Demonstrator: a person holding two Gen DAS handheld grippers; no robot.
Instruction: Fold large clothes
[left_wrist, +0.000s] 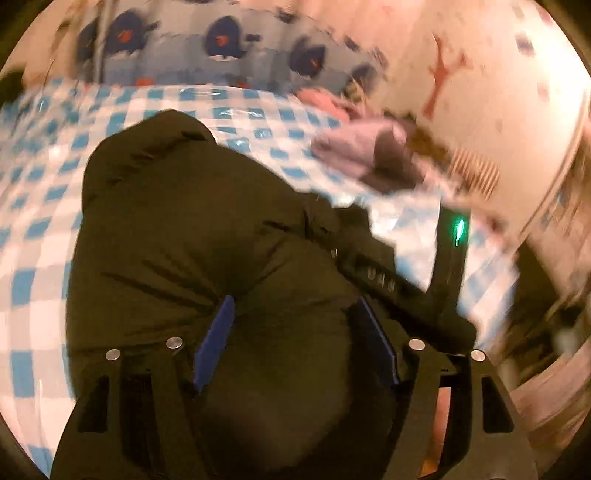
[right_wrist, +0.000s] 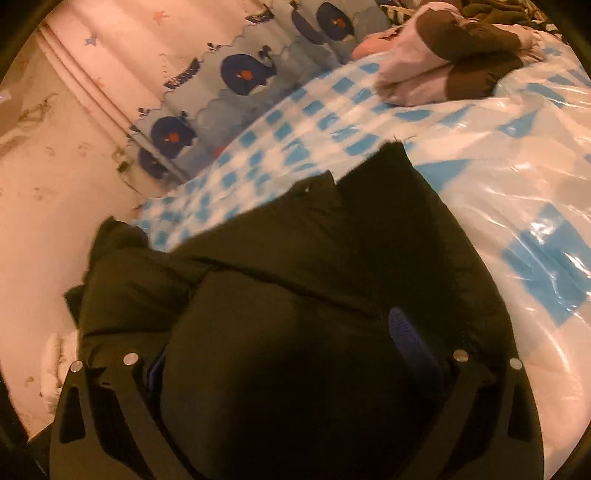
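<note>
A black puffy jacket (left_wrist: 184, 221) lies bunched on a bed under a blue-and-white checked cover (left_wrist: 37, 258) with clear plastic over it. My left gripper (left_wrist: 295, 343) hangs low over the jacket's near end. Its blue pads (left_wrist: 218, 343) stand wide apart, their inner faces bare, with jacket fabric lying between them. In the right wrist view the same jacket (right_wrist: 295, 258) swells up between the fingers of my right gripper (right_wrist: 280, 350). It fills the whole gap and hides most of the left pad. The right pad (right_wrist: 406, 332) presses against the fabric.
Folded lilac and brown clothes (left_wrist: 369, 151) (right_wrist: 436, 66) are stacked at the far side of the bed. A whale-print fabric (left_wrist: 221, 40) (right_wrist: 243, 74) runs along the bed's back edge. A black housing with a green light (left_wrist: 456, 240) stands right of the jacket. The plastic-covered checked cover (right_wrist: 517, 184) spreads to the right.
</note>
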